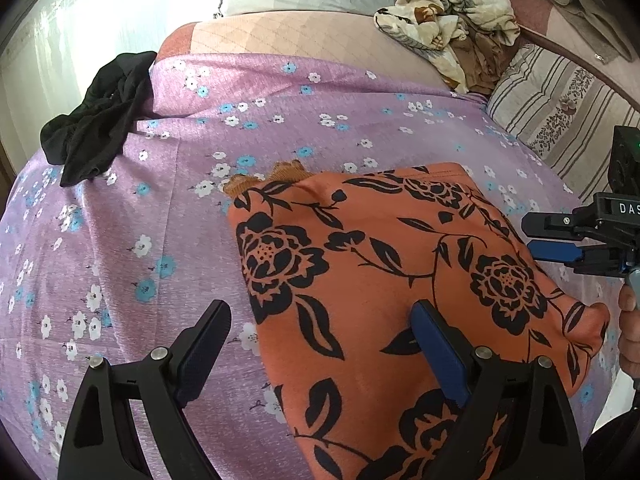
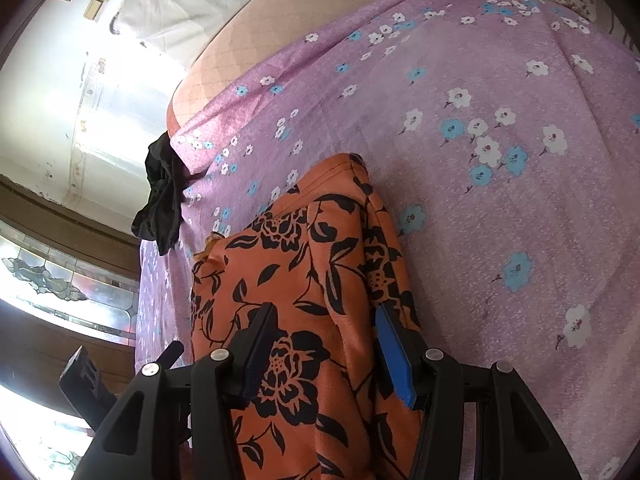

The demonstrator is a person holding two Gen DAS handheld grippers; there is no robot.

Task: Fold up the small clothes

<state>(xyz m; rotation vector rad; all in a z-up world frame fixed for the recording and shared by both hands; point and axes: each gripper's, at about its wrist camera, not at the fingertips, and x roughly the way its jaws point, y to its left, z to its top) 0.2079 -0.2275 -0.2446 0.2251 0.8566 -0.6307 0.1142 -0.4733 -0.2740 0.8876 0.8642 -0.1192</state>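
The orange cloth (image 1: 360, 264) lies on the bed (image 1: 120, 260). Left gripper (image 1: 320, 344) jaws are wide; right gripper (image 2: 326, 344) jaws half apart, holding nothing.

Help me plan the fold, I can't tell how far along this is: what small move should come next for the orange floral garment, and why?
Probably close the left gripper on the near edge of the orange floral garment. Its jaws stand wide open, one finger over the cloth and one over the purple sheet, gripping nothing. The right gripper also straddles the cloth; whether it grips is unclear.

Daylight from left, wall (image 1: 100, 20) overexposed; fisheye edges warped, dark corners.
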